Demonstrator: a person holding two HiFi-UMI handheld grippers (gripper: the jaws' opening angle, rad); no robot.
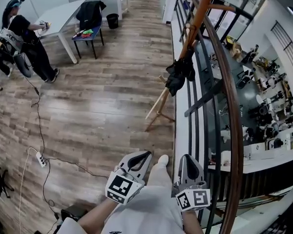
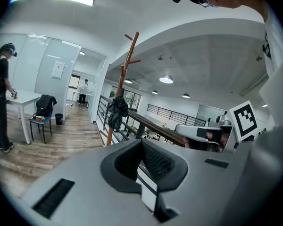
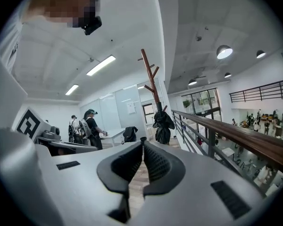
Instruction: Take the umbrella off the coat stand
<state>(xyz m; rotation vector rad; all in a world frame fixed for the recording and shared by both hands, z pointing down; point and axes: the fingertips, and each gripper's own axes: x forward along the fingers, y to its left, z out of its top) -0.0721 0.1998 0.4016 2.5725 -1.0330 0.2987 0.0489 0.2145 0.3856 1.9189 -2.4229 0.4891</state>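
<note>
The coat stand (image 1: 201,9) rises beside the railing (image 1: 233,130), well ahead, and the black umbrella (image 1: 179,74) hangs upright along its pole. The right gripper (image 1: 186,159) seems nearer in line than the left gripper (image 1: 145,155); both have jaws together, empty

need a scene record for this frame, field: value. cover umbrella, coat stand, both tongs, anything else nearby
umbrella: black, folded, hanging on the coat stand, untouched
coat stand: wooden, with branch pegs, beside the railing
left tongs: shut, nothing between them
right tongs: shut, nothing between them
approach: both tongs point toward the umbrella, well short of it, no contact
bystander: person standing at a white table, far left in the head view
floor: wood planks; power strip with cable at left
</note>
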